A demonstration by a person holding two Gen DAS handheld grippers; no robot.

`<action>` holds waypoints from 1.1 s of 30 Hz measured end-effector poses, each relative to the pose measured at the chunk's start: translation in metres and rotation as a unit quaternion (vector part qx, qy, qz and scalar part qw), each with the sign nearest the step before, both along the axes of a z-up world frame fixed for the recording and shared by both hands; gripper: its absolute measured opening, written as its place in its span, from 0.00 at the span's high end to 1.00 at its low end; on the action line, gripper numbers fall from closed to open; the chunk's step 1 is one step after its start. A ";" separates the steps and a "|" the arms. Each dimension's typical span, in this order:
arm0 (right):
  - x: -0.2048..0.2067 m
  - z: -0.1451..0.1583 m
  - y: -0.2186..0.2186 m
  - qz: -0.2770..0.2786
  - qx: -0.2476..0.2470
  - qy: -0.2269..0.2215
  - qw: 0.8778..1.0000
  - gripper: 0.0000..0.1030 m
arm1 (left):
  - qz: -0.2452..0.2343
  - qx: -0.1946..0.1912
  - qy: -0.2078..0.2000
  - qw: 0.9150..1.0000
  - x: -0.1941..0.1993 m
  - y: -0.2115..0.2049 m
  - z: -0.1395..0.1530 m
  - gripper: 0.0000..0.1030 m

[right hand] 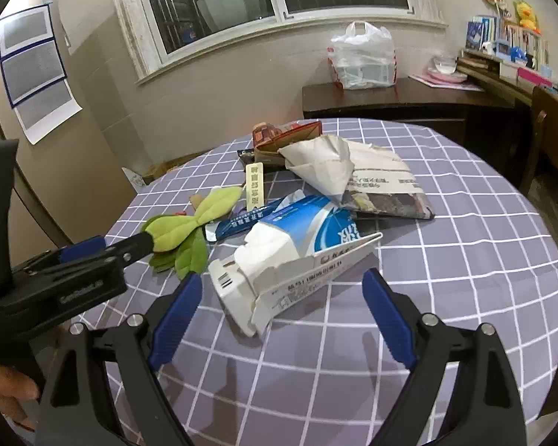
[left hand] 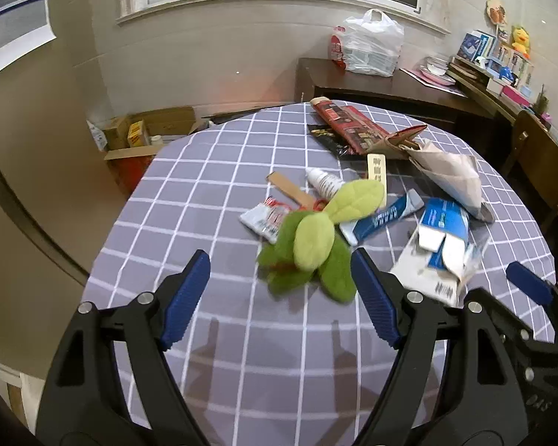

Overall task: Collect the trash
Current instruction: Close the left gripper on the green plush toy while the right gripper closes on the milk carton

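Note:
Trash lies on a round table with a grey checked cloth (left hand: 204, 186). A green plush leaf toy (left hand: 312, 241) sits just beyond my left gripper (left hand: 279, 258), which is open and apart from it. Behind the toy lie a small white bottle (left hand: 323, 182), a sachet (left hand: 264, 219), a blue toothpaste tube (left hand: 383, 215), folded newspaper (left hand: 450, 174) and red packaging (left hand: 349, 122). A torn blue-and-white carton (right hand: 297, 252) lies on its side, with its near end between the open fingers of my right gripper (right hand: 282, 277); the pads do not touch it. The left gripper (right hand: 141, 245) reaches the plush toy (right hand: 182, 226) from the left.
A white plastic bag (left hand: 372, 44) stands on a dark cabinet (left hand: 353, 78) behind the table. Cardboard boxes (left hand: 148, 130) sit on the floor at back left. A wooden chair (left hand: 539, 163) and a cluttered shelf (left hand: 502, 59) are on the right. A hand (right hand: 7, 390) holds the left gripper.

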State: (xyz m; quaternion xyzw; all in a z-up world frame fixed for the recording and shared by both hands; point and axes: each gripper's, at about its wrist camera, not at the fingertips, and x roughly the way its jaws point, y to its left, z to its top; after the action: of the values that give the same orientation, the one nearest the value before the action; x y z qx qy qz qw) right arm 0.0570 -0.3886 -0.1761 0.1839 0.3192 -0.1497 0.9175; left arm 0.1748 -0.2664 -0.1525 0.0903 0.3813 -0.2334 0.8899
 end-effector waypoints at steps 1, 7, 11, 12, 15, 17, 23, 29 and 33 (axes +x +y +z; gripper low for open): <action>0.002 -0.001 -0.002 -0.001 0.000 0.001 1.000 0.16 | -0.003 0.000 -0.004 1.000 0.003 -0.004 -0.002 0.26; 0.017 -0.009 -0.003 0.003 0.002 0.022 1.000 0.16 | -0.035 -0.003 0.027 0.999 0.019 -0.018 -0.015 0.76; 0.029 -0.017 0.000 0.002 0.005 0.045 0.999 0.12 | -0.045 -0.019 0.022 0.999 0.009 -0.013 -0.014 0.92; 0.032 -0.018 0.001 0.002 0.005 0.047 0.999 0.11 | -0.045 -0.022 0.016 0.999 0.004 -0.011 -0.012 0.92; 0.043 -0.022 0.006 0.007 0.001 0.056 0.998 0.11 | -0.050 -0.035 0.009 0.998 -0.009 -0.001 -0.007 0.93; 0.049 -0.026 0.005 0.010 0.012 0.064 0.998 0.11 | -0.048 -0.045 0.008 0.998 -0.017 0.008 -0.005 0.93; 0.039 -0.023 0.006 0.007 0.017 0.054 0.998 0.49 | -0.049 -0.084 0.018 0.995 -0.032 0.033 0.008 0.93; 0.014 -0.011 0.015 0.008 0.012 0.034 0.999 0.58 | -0.058 -0.107 0.020 0.992 -0.053 0.048 0.016 0.93; -0.004 0.000 0.024 0.015 0.017 0.011 1.000 0.73 | -0.055 -0.121 0.015 0.991 -0.065 0.061 0.026 0.93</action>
State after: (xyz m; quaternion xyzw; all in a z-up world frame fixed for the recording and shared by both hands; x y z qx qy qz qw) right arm 0.0525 -0.3649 -0.1758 0.1929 0.3343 -0.1326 0.9129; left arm 0.1097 -0.2052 -0.1265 -0.0003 0.3582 -0.3281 0.8741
